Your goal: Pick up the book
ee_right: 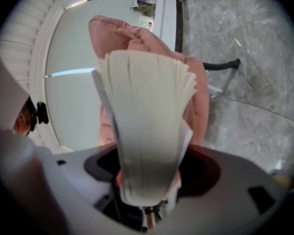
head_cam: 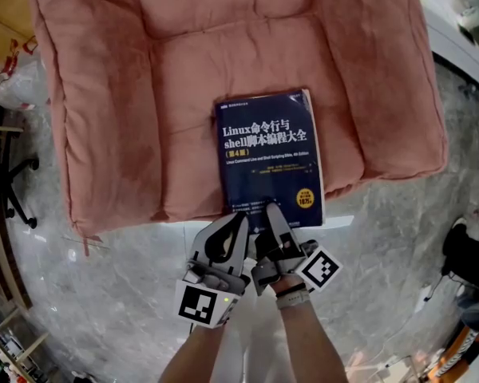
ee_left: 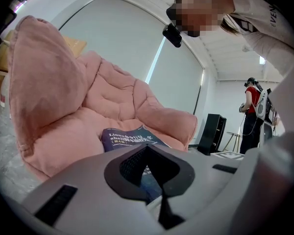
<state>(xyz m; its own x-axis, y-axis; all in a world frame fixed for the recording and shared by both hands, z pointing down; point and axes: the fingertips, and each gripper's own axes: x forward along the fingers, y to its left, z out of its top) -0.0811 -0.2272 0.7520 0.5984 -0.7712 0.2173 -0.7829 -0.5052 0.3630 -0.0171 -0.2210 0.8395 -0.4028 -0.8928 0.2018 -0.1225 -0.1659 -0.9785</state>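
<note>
The jaws of the right gripper (head_cam: 276,222) stood spread wide around the near end of the book (head_cam: 267,146), its pale page block between them with dark gaps on either side, not clamped. The jaws of the left gripper (head_cam: 239,226) met at their tips, gripping nothing, just beside it at the lower centre of the head view. The dark blue book lay flat, cover up, mid-frame on the seat of a pink cushioned chair (head_cam: 144,94), which stood on a grey marbled floor (head_cam: 104,294).
</note>
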